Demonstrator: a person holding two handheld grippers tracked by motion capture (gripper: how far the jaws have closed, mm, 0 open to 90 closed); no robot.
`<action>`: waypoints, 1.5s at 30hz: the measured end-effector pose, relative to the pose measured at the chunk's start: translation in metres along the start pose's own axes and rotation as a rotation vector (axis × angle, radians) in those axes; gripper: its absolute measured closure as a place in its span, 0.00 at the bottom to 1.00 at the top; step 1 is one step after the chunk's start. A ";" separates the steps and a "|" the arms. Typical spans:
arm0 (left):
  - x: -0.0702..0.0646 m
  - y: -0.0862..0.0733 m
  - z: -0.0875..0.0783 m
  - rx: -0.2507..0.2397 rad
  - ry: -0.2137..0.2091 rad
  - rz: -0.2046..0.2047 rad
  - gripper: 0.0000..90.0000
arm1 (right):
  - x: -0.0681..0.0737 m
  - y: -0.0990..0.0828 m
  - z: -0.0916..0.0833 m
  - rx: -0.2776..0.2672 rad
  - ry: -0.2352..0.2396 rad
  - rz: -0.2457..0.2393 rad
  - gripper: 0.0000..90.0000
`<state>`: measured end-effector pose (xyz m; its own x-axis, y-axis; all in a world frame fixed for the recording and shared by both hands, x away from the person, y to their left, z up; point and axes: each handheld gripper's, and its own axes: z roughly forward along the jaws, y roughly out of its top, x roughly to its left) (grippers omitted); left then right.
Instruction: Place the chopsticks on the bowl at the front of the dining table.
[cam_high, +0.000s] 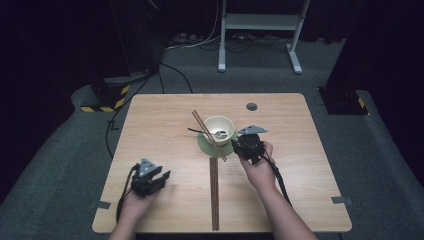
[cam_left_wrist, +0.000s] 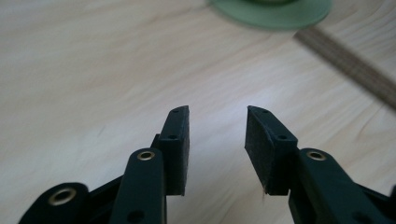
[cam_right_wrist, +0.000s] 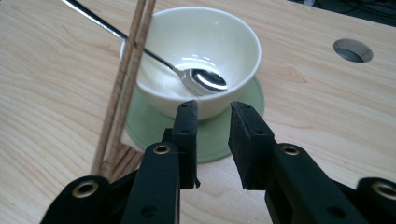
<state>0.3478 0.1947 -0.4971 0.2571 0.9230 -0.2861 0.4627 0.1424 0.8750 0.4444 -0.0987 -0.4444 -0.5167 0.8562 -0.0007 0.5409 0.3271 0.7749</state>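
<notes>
Nearest the high camera, two forearms come in from the bottom edge, each hand holding one tool. Between them on the wooden bench (cam_high: 160, 115) lies one long wooden slat (cam_high: 214, 192), running straight back toward the dishes.

One cream bowl (cam_high: 218, 127) stands on one green saucer (cam_high: 206, 145) near the bench's middle. One metal spoon (cam_right_wrist: 187, 74) lies in the bowl, its scoop on the bottom and its handle out over the rim. One pair of wooden chopsticks (cam_high: 207, 134), two sticks side by side, leans across the bowl's rim, its lower end on the bench by the saucer.

The right tool (cam_high: 244, 145) sits just beside the saucer. In the right gripper view its pads (cam_right_wrist: 247, 140) stand a narrow gap apart, pointed at the bowl's foot, with nothing between them and nothing touched.

The left tool (cam_high: 159, 176) is well apart from the dishes, over bare bench at the near left. Its pads (cam_left_wrist: 180, 140) stand partly apart with nothing gripped.

One round hole (cam_high: 251, 106) is cut in the bench behind the bowl.
</notes>
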 end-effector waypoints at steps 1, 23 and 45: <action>-0.010 0.004 0.007 -0.009 -0.003 0.015 0.67 | -0.001 -0.004 -0.001 -0.005 0.002 0.001 0.80; -0.095 0.039 0.108 -0.103 0.111 0.006 0.78 | 0.021 -0.028 0.006 -0.109 0.158 -0.120 0.81; -0.105 0.036 0.115 -0.087 0.092 0.050 0.78 | 0.014 -0.033 0.009 -0.079 0.197 -0.079 0.82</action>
<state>0.4349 0.0617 -0.4800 0.1972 0.9580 -0.2081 0.3753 0.1223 0.9188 0.4251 -0.0939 -0.4762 -0.6791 0.7321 0.0537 0.4436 0.3509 0.8247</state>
